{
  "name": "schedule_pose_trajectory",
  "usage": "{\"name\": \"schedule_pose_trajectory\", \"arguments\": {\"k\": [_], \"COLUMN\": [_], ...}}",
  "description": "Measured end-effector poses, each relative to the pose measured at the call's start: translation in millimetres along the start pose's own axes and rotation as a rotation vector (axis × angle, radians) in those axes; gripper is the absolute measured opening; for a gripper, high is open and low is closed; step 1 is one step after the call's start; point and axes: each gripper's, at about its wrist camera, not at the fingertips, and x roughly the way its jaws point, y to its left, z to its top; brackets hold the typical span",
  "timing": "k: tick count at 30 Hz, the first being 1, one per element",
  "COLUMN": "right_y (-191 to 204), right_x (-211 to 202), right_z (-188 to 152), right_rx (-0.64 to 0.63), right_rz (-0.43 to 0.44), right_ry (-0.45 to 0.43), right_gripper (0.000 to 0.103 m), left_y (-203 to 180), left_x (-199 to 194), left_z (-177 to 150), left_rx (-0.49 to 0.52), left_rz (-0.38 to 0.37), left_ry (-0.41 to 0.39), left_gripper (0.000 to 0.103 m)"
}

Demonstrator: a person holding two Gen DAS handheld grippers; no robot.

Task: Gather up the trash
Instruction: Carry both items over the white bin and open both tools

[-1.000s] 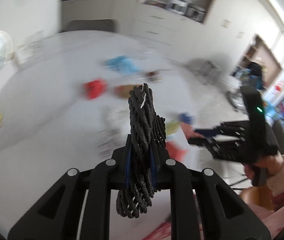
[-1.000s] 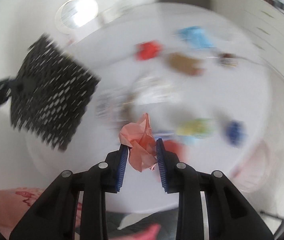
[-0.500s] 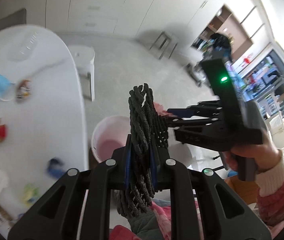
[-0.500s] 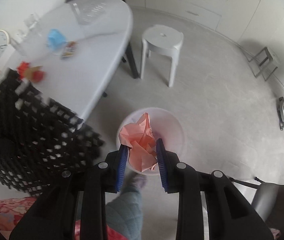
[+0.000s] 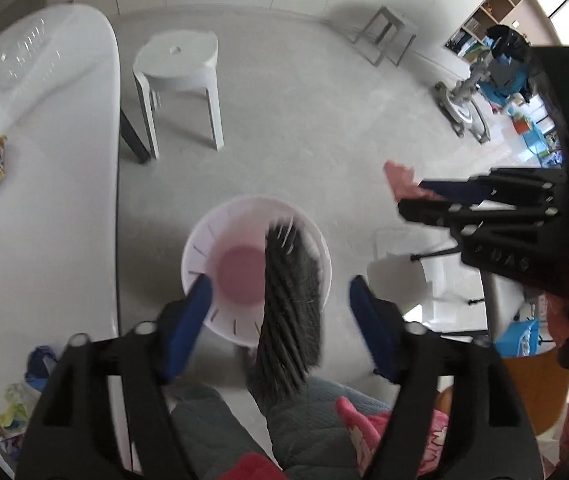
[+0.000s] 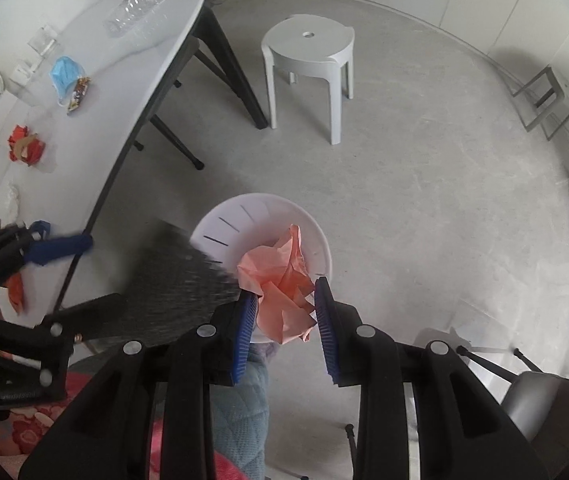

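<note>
A white trash bin (image 5: 204, 240) (image 6: 244, 216) with a pink bottom stands on the floor by the table. My left gripper (image 5: 280, 292) (image 6: 84, 276) hangs above it and its jaws are opening. A black mesh net (image 5: 288, 300) (image 6: 180, 280), blurred, drops loose between the blue pads (image 5: 188, 312) without touching them, over the bin's rim. My right gripper (image 6: 284, 296) (image 5: 410, 199) is shut on a crumpled pink paper (image 6: 284, 284) (image 5: 398, 176), held over the bin's near right side.
The white table (image 6: 152, 52) (image 5: 64, 160) on the left carries a blue face mask (image 6: 66, 72), a snack wrapper (image 6: 78, 94), red paper scraps (image 6: 24, 146) and a clear tray (image 6: 134, 8). A white stool (image 6: 308, 52) stands beyond the bin. A person's grey-trousered legs (image 5: 220, 428) are below.
Both grippers swung from over the table to above the bin. The left gripper opened and let go of the black mesh, which is falling. The right keeps its grip on the pink paper.
</note>
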Motion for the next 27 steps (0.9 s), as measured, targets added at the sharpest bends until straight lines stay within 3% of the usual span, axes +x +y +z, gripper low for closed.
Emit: {"name": "schedule_pose_trajectory", "arguments": {"k": [6,14,15,16,19,22,27], "right_y": [4.0,29.7,33.6,38.6,50.7,56.4,68.9], "right_x": [7.3,49.3,55.5,64.6,71.7,62.9,20.6], "right_z": [4.4,9.8,10.2,10.6,14.5,22.7,42.6], "right_rx": [-0.029,-0.083,-0.088,-0.093,-0.106,-0.106,-0.104], "right_rz": [0.043,0.1,0.105,0.104,0.097,0.092,0.076], "right_ry": [0.006,0.082,0.1,0.134,0.151,0.126,0.013], "right_gripper": [0.032,0.033,0.043,0.062,0.082,0.091,0.092], "left_y": [6.1,13.3,15.2,18.9,24.7,32.8,47.9], "left_x": [-29.0,-71.4,-75.9,-81.7,-91.9,-100.6,-119.3], "left_z": [-0.3,-1.2,-1.9,-4.5,-6.9,-10.1,-20.8], "left_rx": [-0.004,-0.038,-0.049,-0.062,-0.096,-0.136,-0.192], "left_rz": [0.069,0.146,0.152,0.158,0.177,0.193,0.221], "left_ry": [-0.052,-0.135,-0.144,-0.156,-0.175,-0.196,-0.234], "left_gripper": [0.082,0.084,0.084,0.084,0.084,0.084,0.084]}}
